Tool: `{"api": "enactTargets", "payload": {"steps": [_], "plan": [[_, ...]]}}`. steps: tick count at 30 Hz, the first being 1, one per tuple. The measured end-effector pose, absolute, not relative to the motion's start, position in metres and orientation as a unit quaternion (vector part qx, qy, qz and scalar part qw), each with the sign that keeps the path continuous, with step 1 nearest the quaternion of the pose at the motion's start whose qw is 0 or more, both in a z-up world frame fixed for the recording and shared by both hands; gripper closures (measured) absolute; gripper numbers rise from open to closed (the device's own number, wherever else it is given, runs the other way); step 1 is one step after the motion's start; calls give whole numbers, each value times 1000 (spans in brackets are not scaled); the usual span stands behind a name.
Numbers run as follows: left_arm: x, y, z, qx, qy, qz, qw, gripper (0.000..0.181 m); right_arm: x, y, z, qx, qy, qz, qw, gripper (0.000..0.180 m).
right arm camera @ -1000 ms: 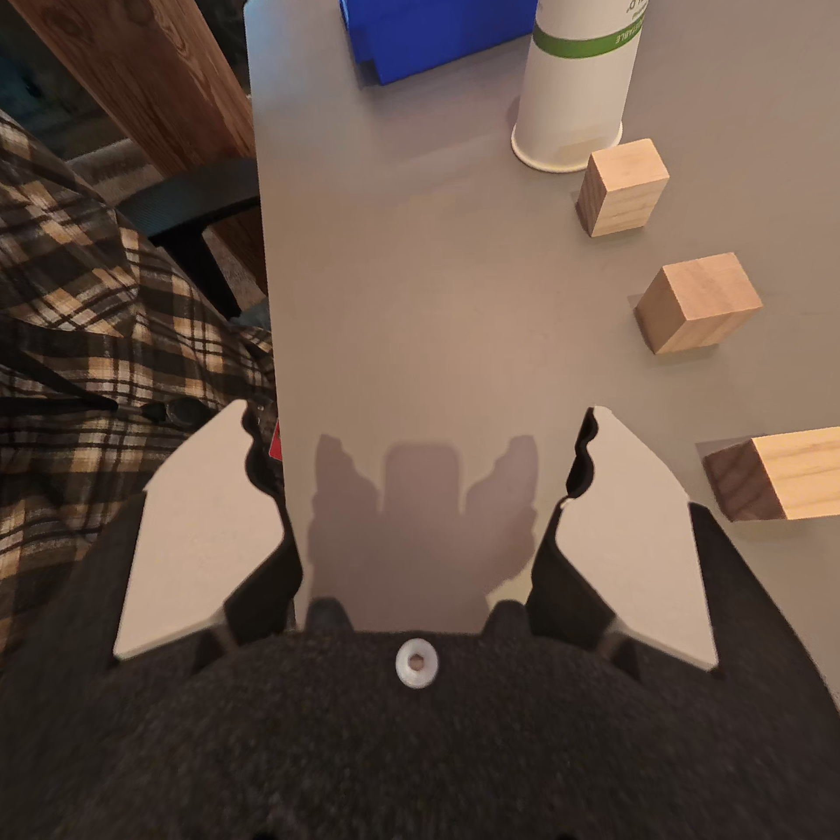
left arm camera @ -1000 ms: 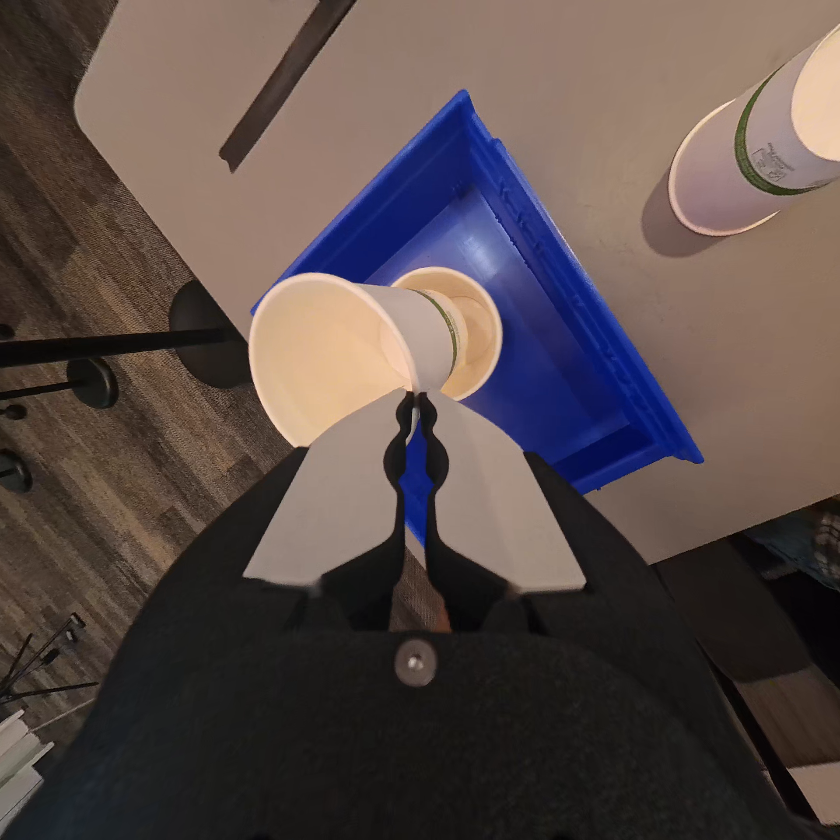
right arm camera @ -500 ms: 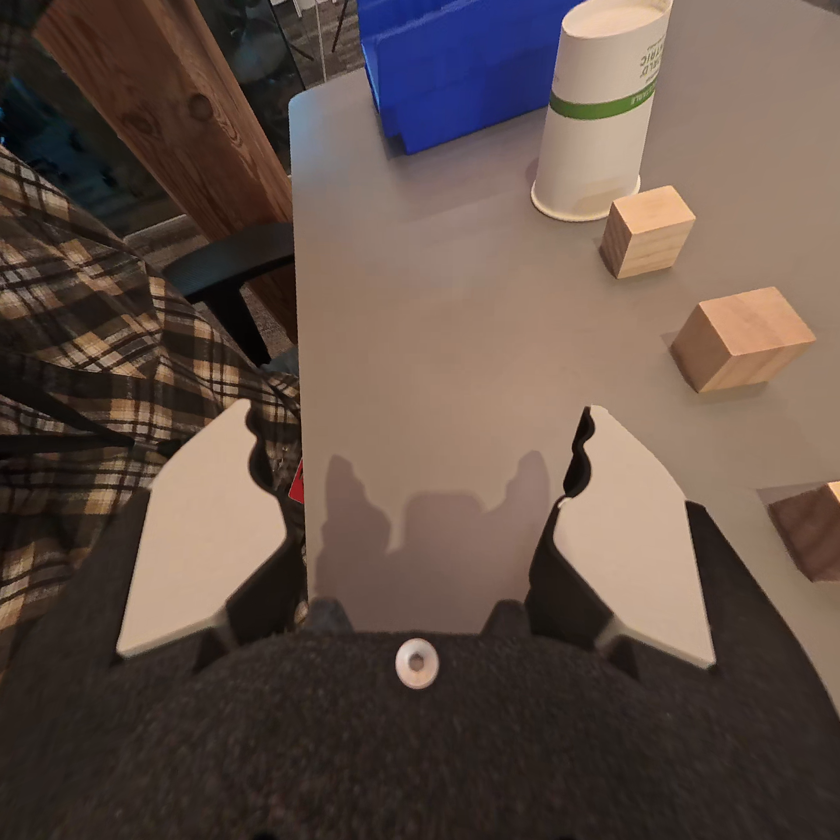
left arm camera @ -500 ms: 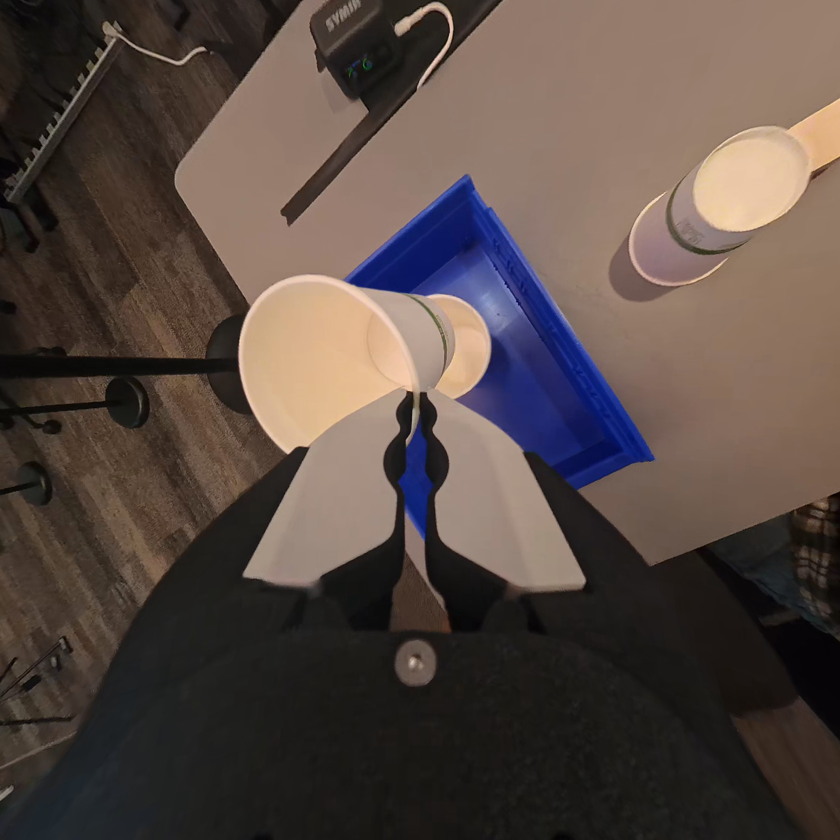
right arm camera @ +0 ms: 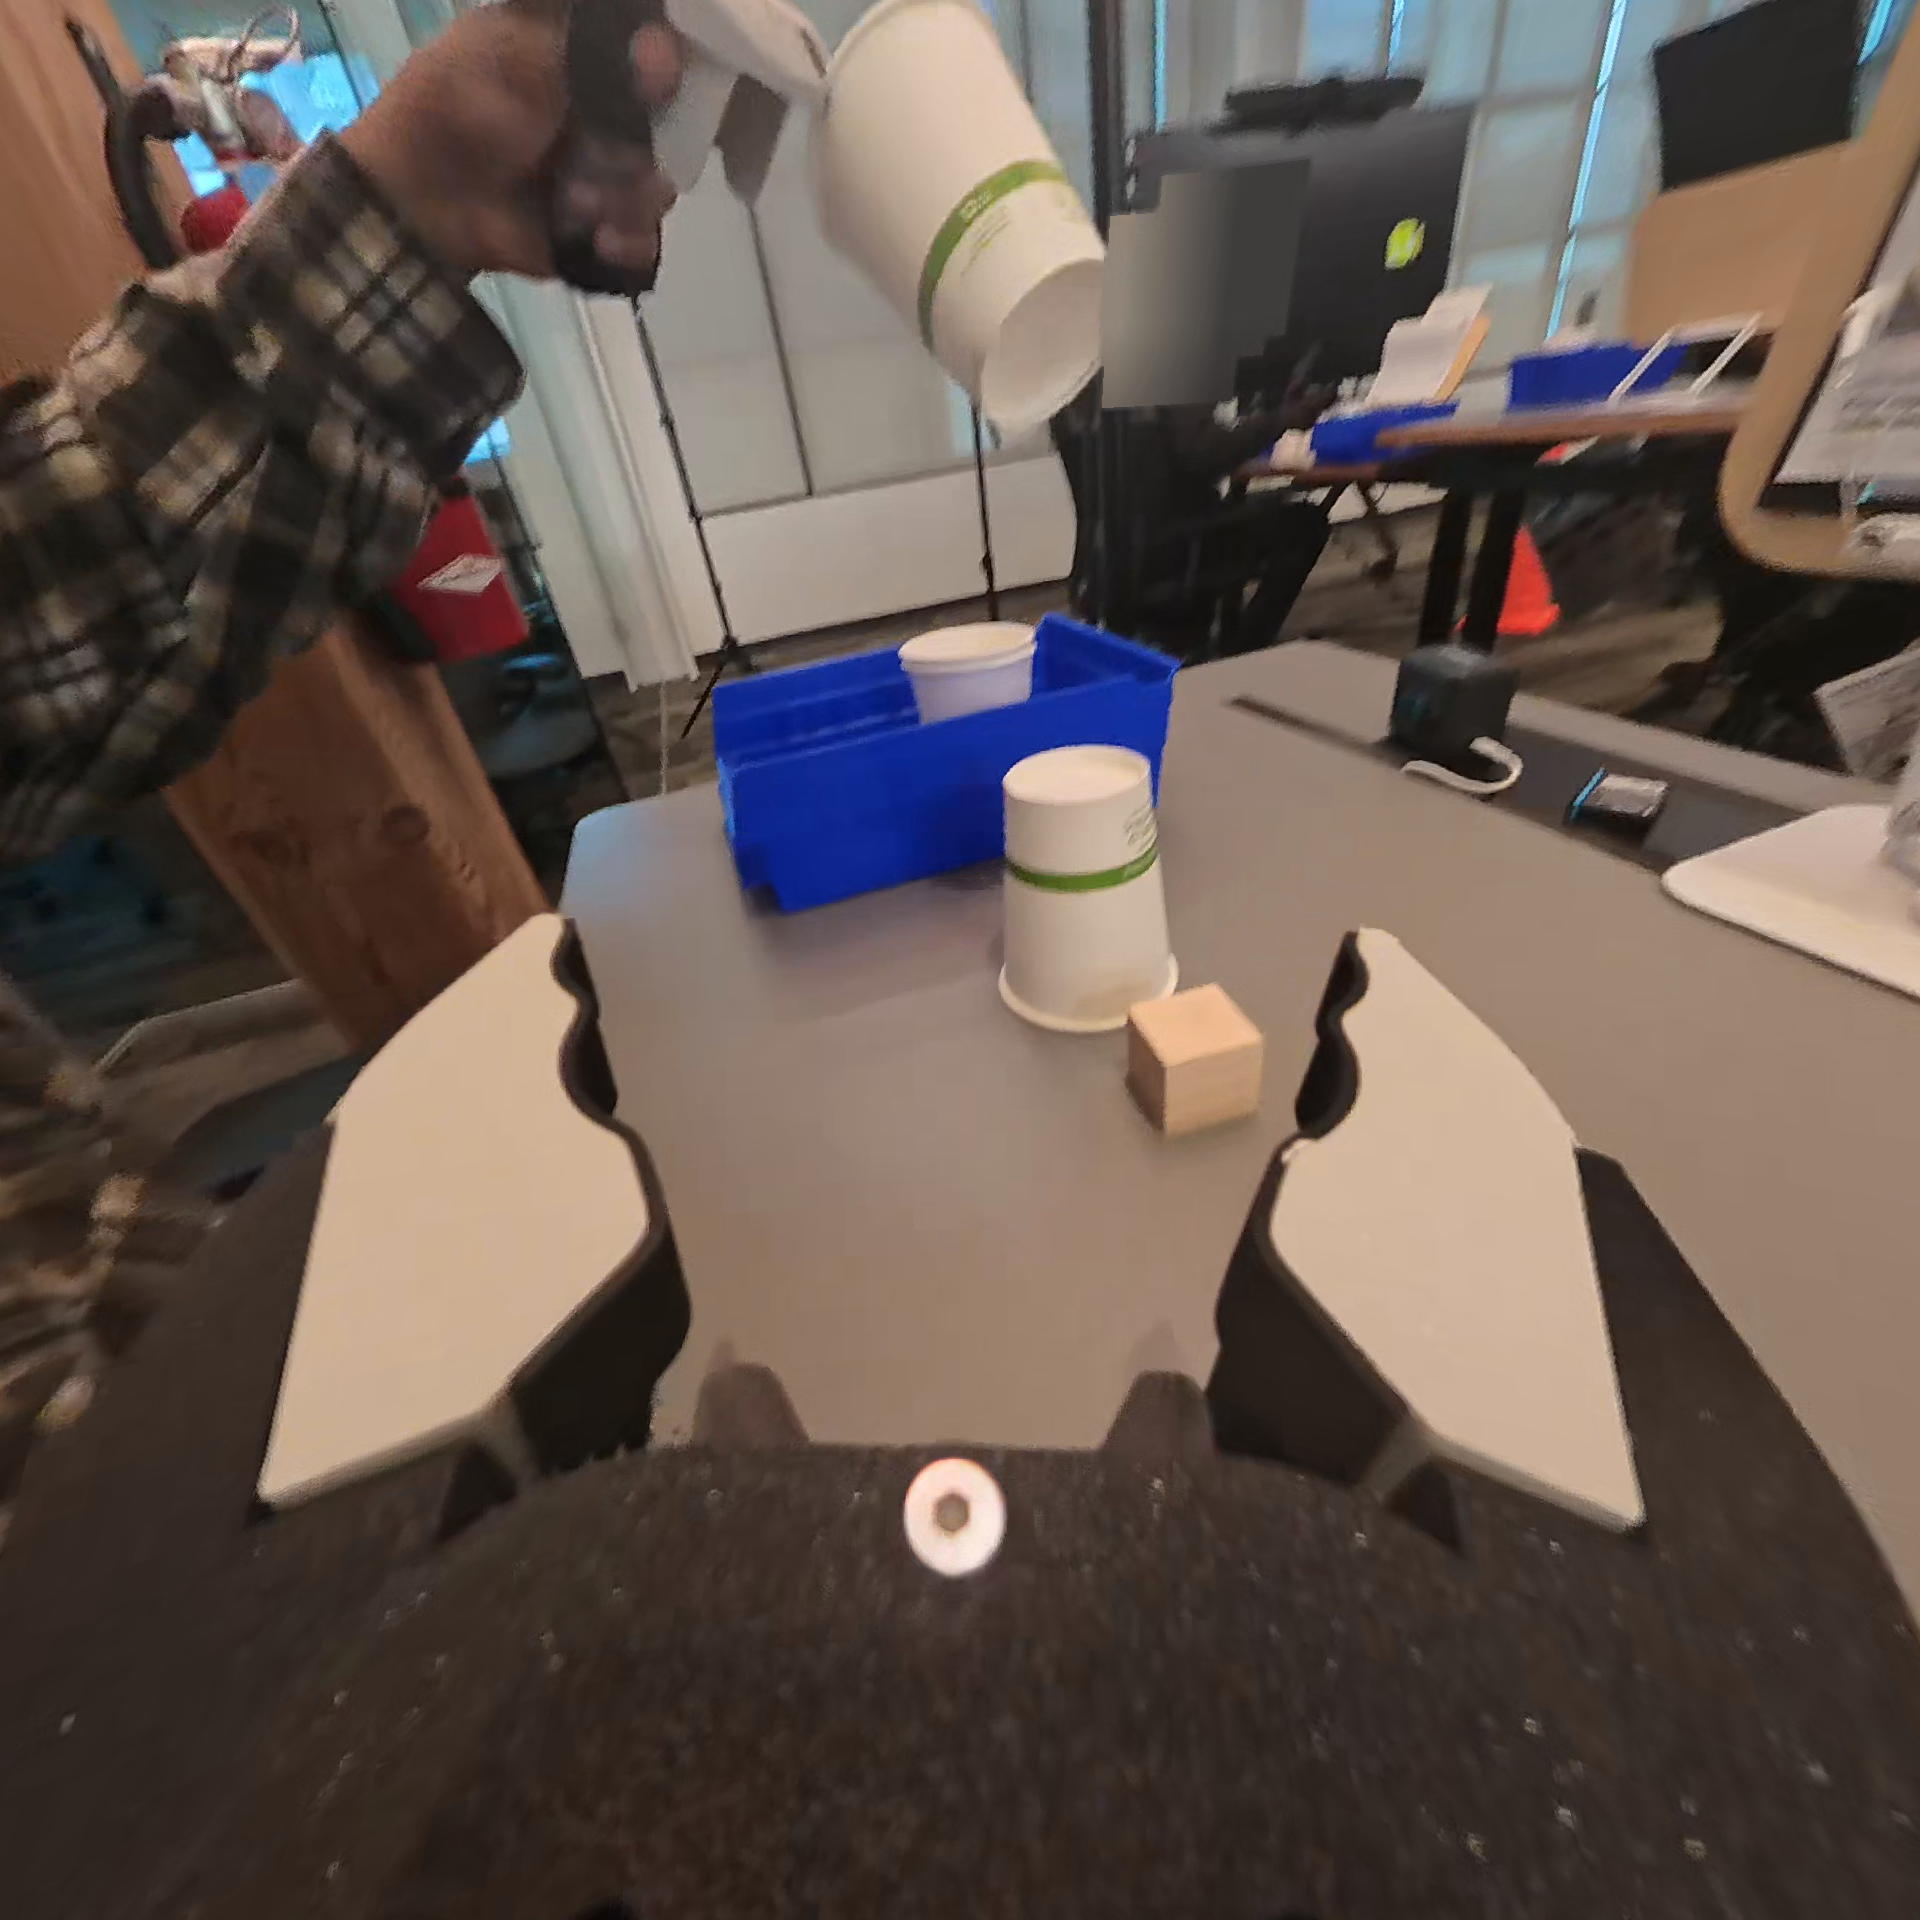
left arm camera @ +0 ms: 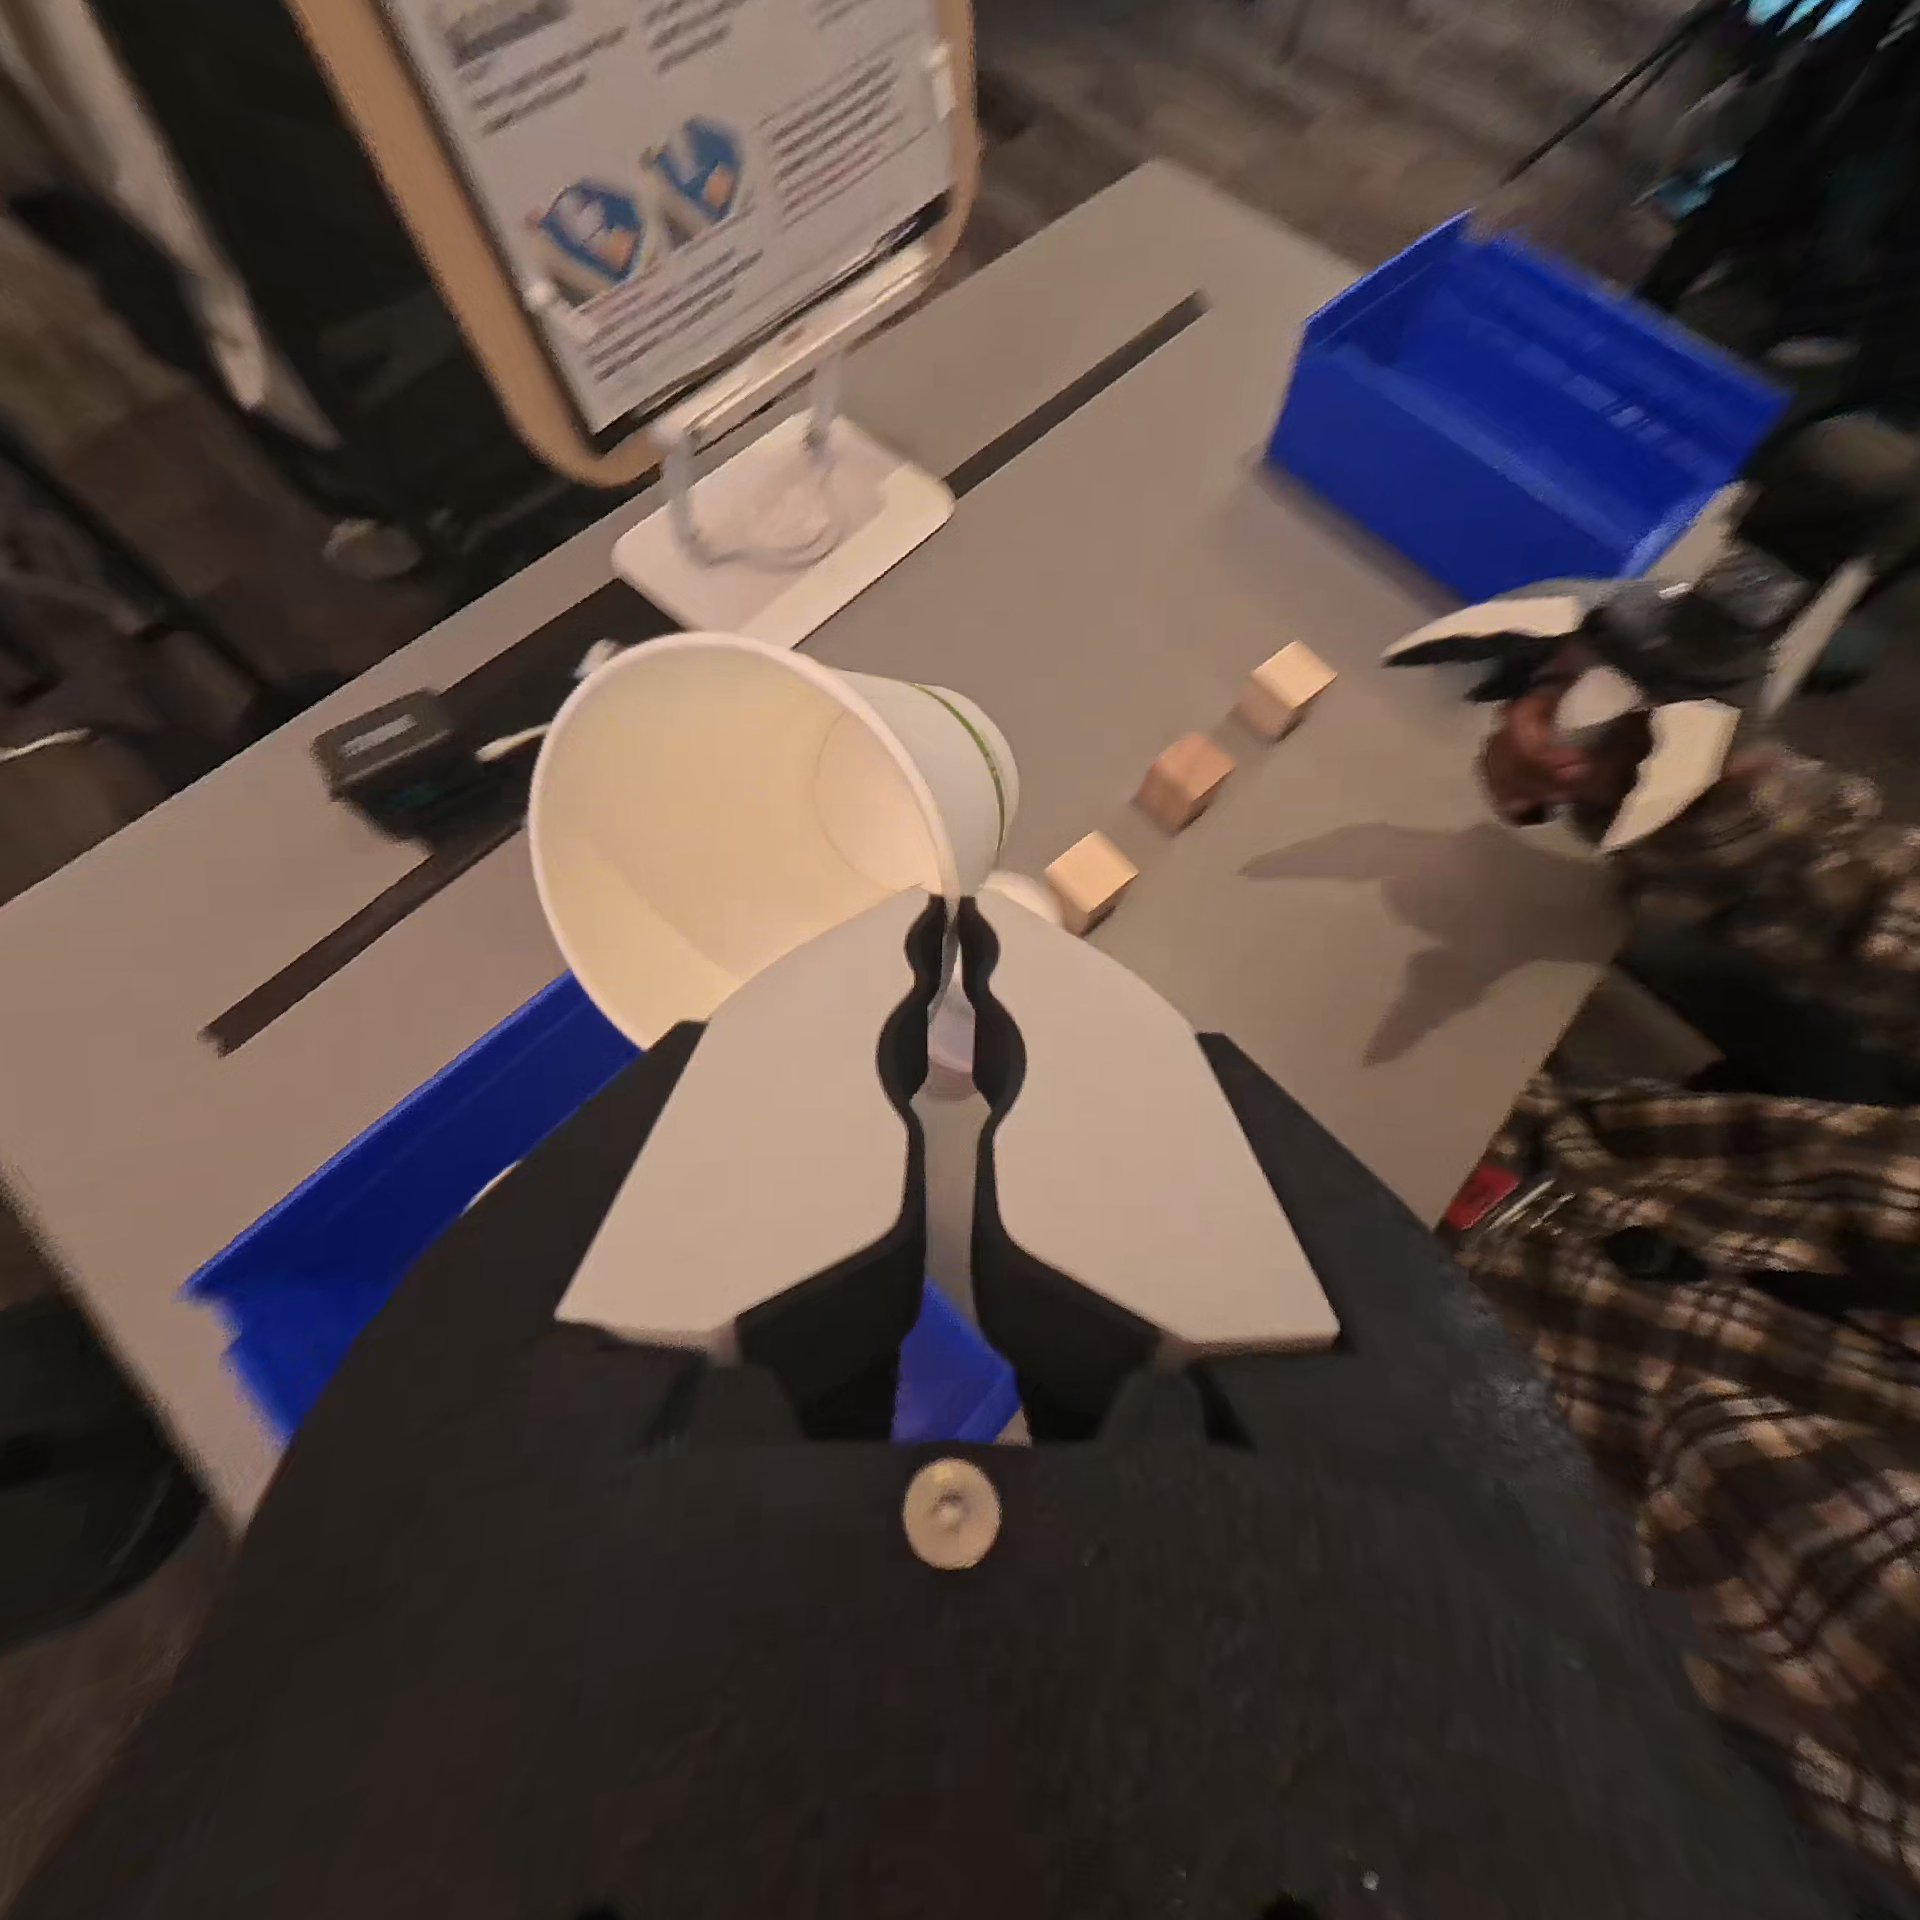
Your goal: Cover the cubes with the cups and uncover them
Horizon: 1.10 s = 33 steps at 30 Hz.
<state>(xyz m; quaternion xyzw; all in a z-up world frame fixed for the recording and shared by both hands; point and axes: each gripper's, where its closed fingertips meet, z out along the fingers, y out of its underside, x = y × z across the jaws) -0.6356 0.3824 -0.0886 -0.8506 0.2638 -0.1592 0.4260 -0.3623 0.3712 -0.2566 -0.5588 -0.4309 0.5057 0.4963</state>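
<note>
White paper cup (left arm camera: 748, 821) is clamped by its rim in our left gripper (left arm camera: 948, 914), high above the table (right arm camera: 883, 1091). Our right gripper (right arm camera: 956, 1039) is wide apart, near a cube (right arm camera: 1195, 1070) beside an upturned cup (right arm camera: 1086, 904).

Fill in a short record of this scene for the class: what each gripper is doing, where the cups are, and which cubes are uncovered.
left gripper: shut on held paper cup by its rim, raised above the table
right gripper: open, empty, low over the table
upturned cup: mouth down on the table, beside nearest cube
cup stack: in blue bin
uncovered cubes: nearest cube, middle cube, far cube
</note>
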Motion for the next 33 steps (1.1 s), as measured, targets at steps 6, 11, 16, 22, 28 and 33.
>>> {"api": "enactTargets", "payload": {"steps": [6,11,16,22,28,33], "plan": [[-559,379,-98,-787,289,-300,456,179,-399,399,-246,-530,-398,507,552,45],[-511,371,-105,-726,291,-413,467,179,-416,406,-230,-501,-380,540,560,46],[-478,365,-124,-687,288,-486,457,179,-417,402,-209,-480,-383,564,553,49],[-461,363,-146,-671,282,-524,442,179,-408,401,-202,-481,-391,569,541,55],[-451,364,-157,-664,279,-543,432,179,-409,401,-205,-492,-398,574,519,57],[-446,362,-164,-663,277,-549,426,179,-407,403,-201,-491,-385,590,513,68]]}}
